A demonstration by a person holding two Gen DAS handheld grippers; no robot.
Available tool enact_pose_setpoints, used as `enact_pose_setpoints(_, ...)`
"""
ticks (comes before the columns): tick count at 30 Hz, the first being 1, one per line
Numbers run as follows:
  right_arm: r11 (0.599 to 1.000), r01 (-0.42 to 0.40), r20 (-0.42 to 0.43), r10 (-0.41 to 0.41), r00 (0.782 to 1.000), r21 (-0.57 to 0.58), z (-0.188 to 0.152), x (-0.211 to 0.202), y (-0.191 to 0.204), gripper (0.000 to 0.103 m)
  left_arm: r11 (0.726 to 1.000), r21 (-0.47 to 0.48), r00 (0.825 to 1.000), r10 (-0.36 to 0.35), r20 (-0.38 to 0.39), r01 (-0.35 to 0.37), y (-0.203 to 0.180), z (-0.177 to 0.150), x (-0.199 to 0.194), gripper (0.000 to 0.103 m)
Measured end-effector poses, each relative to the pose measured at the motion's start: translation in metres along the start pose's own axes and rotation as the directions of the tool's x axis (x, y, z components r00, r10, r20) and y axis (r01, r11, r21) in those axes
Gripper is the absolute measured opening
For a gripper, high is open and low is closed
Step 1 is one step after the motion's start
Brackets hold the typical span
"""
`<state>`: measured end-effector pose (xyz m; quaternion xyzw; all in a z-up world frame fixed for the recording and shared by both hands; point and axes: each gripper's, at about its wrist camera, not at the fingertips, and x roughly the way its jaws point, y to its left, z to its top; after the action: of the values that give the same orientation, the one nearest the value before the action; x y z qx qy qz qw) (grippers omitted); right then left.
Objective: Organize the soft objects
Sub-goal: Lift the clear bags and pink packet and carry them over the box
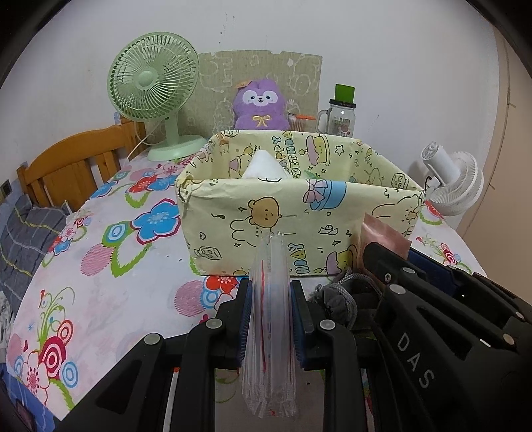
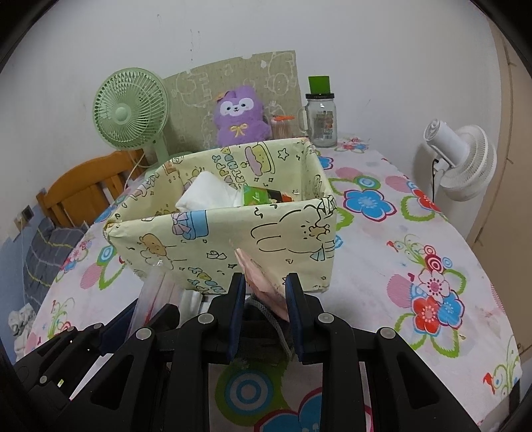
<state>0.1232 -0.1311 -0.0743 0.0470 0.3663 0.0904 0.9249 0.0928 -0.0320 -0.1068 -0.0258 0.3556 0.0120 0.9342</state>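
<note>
Before the box [image 1: 299,212], left tongs [image 1: 270,319] pinch a clear packet [image 1: 269,332]; right tongs [image 2: 266,312] hold what looks like a pink pouch [image 2: 262,282].

White wall [image 1: 299,26], floral-clothed table [image 1: 109,272], wooden headboard [image 1: 76,156]

Both wrist views face the box [image 1: 299,212] closely, side by side.

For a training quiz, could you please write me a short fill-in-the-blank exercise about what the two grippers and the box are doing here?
1. The left gripper is shut on a clear ____ packet.
2. The right gripper holds a ____ pouch.
3. Behind the patterned box sits a ____ plush toy.
4. The desk fan is ____.

Missing words: plastic; pink; purple; green
</note>
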Motion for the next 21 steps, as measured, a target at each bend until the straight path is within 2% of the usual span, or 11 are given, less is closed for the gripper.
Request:
enact_pose_setpoints(3,1.000,0.003,-0.002,-0.003,1.000,-0.003,0.001,0.004,-0.001,0.028,1.000,0.002,1.000,-0.001,-0.007,0.001,0.000,0.001,0.003,0.021)
enact_pose_setpoints(9,1.000,0.009,0.016,-0.009,1.000,-0.002,0.002,0.001,-0.002,0.014,1.000,0.004,1.000,-0.002,-0.005,0.002,-0.002,0.003,0.003,0.021)
enact_pose_setpoints(21,1.000,0.023,0.080,-0.023,0.997,0.007,0.013,-0.033,-0.004,0.013,1.000,0.019,0.998,-0.012,0.059,0.011,-0.008,0.015,-0.027,0.021)
